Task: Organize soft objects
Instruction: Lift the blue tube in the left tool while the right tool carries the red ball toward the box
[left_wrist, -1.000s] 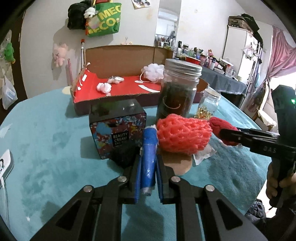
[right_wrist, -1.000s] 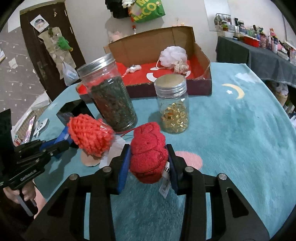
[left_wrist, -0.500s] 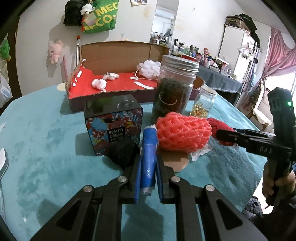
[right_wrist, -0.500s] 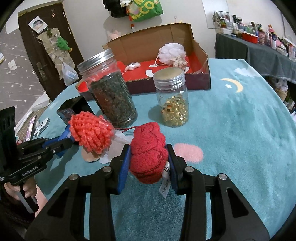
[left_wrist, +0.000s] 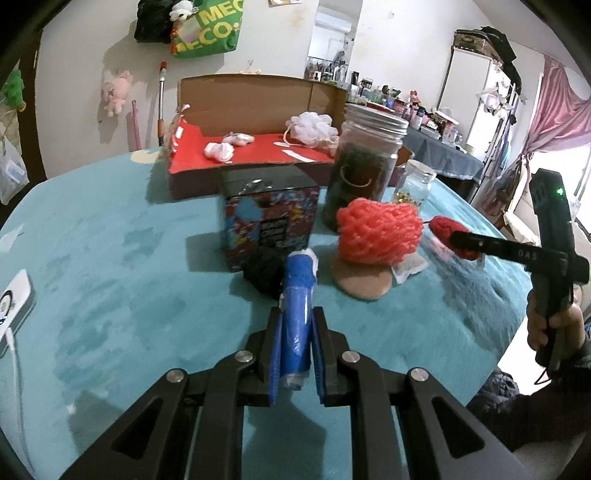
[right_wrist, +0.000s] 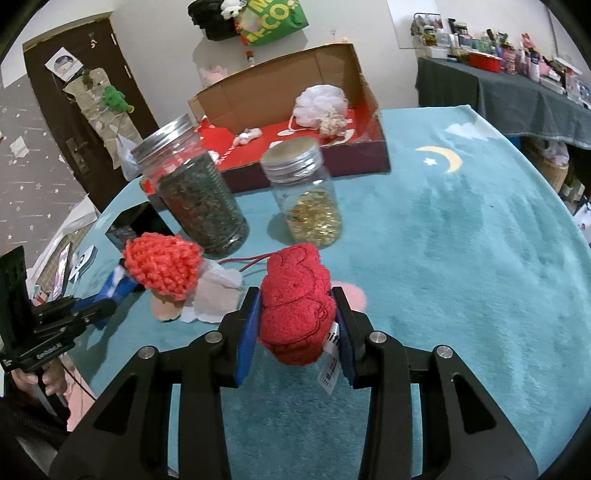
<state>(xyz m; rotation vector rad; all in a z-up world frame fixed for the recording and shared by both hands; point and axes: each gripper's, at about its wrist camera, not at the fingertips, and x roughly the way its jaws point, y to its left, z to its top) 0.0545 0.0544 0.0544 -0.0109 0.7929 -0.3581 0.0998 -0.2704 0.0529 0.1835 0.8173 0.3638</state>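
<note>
A: What does the left wrist view show?

B: The left gripper (left_wrist: 298, 325) is clenched on a blue soft roll (left_wrist: 296, 295), which juts forward over the teal cloth (left_wrist: 110, 258). Just beyond its tip lies a black fuzzy ball (left_wrist: 263, 271), and behind that stands a patterned tin (left_wrist: 271, 218). To the right, a coral net puff (left_wrist: 380, 230) sits on a tan round pad (left_wrist: 364, 282), in front of the dark-filled jar (left_wrist: 364, 166). At the far right a hand (left_wrist: 554, 325) holds the right gripper (left_wrist: 467, 245), pinching something red.

A: And the right wrist view?

B: The right gripper (right_wrist: 295, 317) is grasping a red plush toy (right_wrist: 295, 306), its white tag hanging at the right pad. Beyond stand the dark-filled jar (right_wrist: 199, 199) and a small jar of gold bits (right_wrist: 308, 201). Farther off, the open cardboard box (right_wrist: 295, 85) with a red floor holds a white mesh puff (right_wrist: 321, 103). The left gripper (right_wrist: 107, 299) shows at the left edge.
</note>
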